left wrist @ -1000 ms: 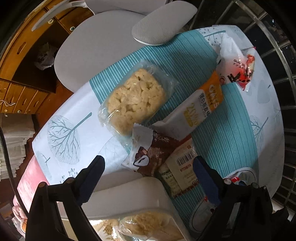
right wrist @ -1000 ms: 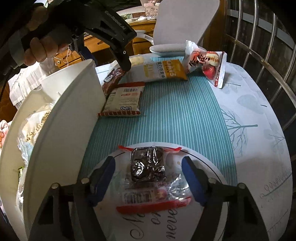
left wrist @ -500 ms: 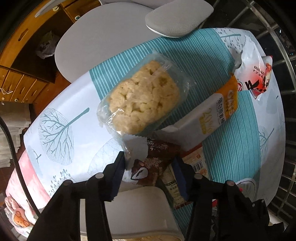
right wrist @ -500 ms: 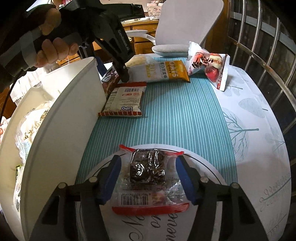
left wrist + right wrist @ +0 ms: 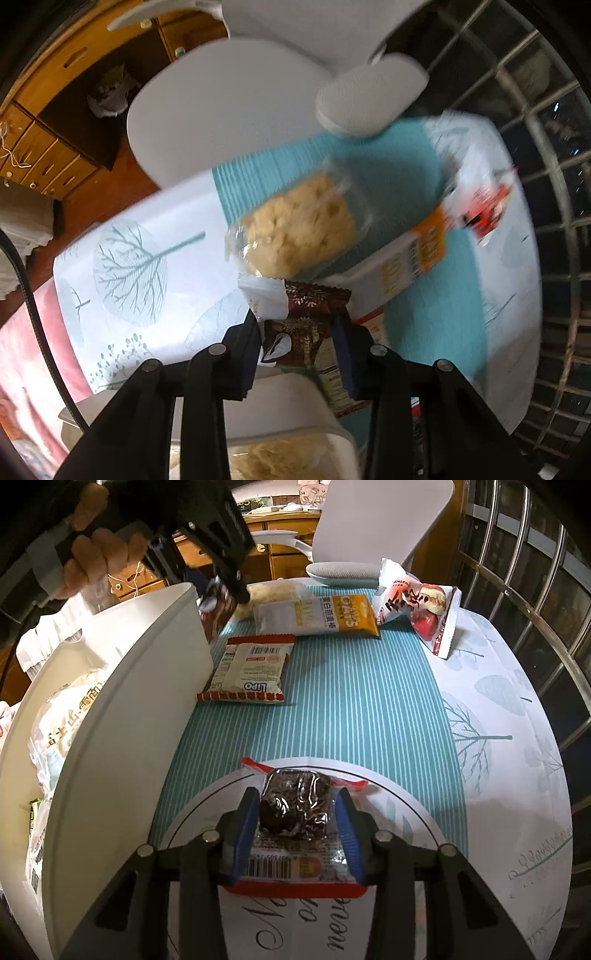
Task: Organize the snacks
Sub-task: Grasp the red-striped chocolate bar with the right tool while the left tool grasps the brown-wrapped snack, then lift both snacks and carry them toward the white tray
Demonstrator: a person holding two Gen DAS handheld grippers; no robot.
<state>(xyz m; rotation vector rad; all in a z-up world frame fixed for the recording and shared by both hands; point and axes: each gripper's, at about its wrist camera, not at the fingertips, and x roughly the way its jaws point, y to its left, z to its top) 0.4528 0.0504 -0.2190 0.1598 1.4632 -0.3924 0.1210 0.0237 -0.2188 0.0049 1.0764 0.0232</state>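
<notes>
Left view: the left tongs (image 5: 295,345) are clamping a brown packet (image 5: 301,332) above the bin (image 5: 280,406), which is already holding snacks.

Right view: the right tongs (image 5: 295,834) are squeezing a brownie (image 5: 295,808) on the desk (image 5: 369,701) (three packets are waiting, possibly more)

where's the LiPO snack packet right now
In the right wrist view, the LiPO packet lies flat on the teal stripes, beside the white bin, just before the oats packet.

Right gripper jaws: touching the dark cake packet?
Touching. The right wrist view shows both jaws pressed against the sides of the dark cake packet, right gripper closed around it.
</notes>
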